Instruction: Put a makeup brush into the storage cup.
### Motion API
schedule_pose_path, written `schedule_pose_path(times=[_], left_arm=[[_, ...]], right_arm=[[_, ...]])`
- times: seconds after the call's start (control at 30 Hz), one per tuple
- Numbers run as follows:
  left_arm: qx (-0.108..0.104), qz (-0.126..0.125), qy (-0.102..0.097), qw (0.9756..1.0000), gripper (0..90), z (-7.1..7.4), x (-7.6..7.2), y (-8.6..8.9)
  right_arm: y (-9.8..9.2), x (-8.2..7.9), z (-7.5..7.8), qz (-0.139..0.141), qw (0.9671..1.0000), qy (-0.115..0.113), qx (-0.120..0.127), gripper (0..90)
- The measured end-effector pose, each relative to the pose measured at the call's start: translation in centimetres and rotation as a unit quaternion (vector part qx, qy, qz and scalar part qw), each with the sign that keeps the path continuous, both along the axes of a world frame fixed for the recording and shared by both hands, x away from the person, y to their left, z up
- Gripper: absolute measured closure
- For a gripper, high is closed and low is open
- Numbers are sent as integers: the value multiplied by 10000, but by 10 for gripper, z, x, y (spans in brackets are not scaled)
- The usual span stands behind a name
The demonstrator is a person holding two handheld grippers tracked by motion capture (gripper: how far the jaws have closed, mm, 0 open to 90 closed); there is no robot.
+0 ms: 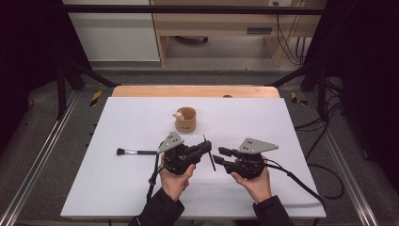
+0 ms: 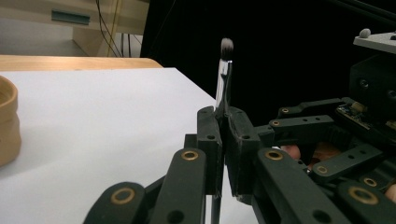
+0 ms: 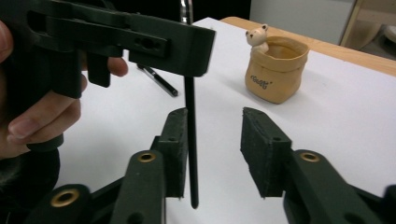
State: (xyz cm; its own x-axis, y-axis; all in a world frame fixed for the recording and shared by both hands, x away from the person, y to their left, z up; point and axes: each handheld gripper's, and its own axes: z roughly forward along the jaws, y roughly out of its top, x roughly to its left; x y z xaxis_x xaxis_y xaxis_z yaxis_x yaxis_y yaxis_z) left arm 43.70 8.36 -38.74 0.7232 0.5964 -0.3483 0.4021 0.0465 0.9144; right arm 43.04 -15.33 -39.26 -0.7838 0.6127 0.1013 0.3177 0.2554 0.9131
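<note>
Brush [image 2: 225, 74] stands upright, pinched between the left gripper [image 2: 224, 140]'s pressed-together jaws — its bristle tip shows in the left gripper view, its bare lower end [image 3: 191, 154] in the right gripper view, inside the right gripper [image 3: 215, 149]'s spread jaws. Beyond sit a tan cup [image 1: 186, 119] and another brush [image 1: 136, 152].

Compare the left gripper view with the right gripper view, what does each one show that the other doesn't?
Left gripper view alone: the bristle tip of the slim brush, clamped upright in the left tool.

Right gripper view alone: the open right tool, the bear figure on the tan pot, and a second brush lying on the white sheet.

Both: the clamped brush, the pot, the white sheet.
</note>
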Motion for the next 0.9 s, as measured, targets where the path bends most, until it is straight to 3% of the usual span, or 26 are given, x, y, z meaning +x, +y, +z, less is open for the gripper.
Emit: schedule_pose_path(times=[0.4, 0.67, 0.9], left_arm=[[107, 75, -111, 9999, 847, 10, 3, 12], [186, 86, -175, 9996, 846, 17, 5, 18], [264, 129, -230, 9993, 846, 23, 8, 24]], right_arm=[[-11, 5, -1, -475, 9989, 23, -12, 323], [-17, 8, -2, -692, 9975, -6, -129, 184], [-22, 9, -4, -802, 9965, 42, -219, 121]])
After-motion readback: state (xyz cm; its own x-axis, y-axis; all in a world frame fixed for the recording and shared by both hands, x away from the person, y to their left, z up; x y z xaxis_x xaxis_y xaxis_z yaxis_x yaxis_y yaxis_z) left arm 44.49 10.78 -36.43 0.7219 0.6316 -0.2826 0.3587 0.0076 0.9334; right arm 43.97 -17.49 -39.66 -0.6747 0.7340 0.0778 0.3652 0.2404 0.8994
